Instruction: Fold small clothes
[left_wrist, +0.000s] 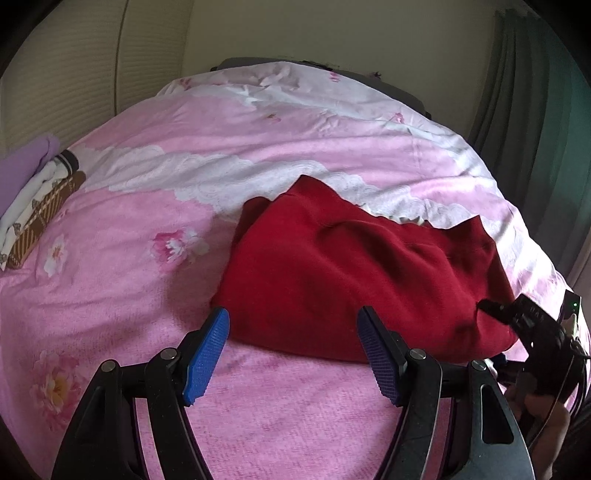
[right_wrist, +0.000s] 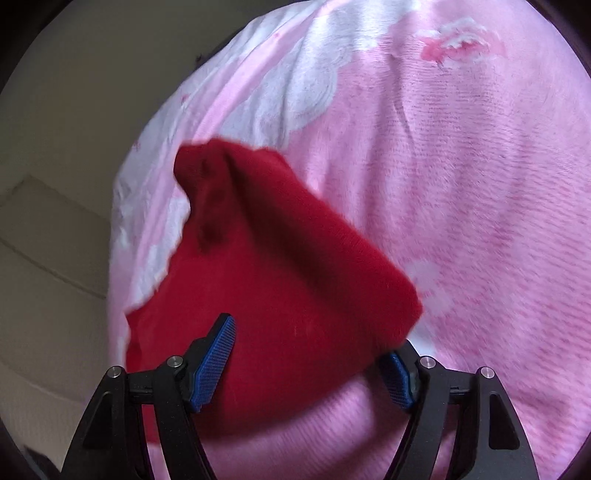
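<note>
Only our left view shows folded clothes (left_wrist: 33, 192) beyond the fuzzy red garment (left_wrist: 351, 266); left tool (left_wrist: 295, 354) and right tool (right_wrist: 314, 365) gape, gripping nothing.

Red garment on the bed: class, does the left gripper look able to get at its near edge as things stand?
Probably yes: the left gripper is open, nothing lies between it and the red garment on the pink bedspread.

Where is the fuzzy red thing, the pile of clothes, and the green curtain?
Fuzzy red garment (left_wrist: 354, 266): left wrist view, on its middle.
Stack of folded clothes, purple, white and brown (left_wrist: 37, 206): left wrist view, on the white piece.
Dark green curtain (left_wrist: 532, 122): left wrist view, on its hanging folds.
</note>
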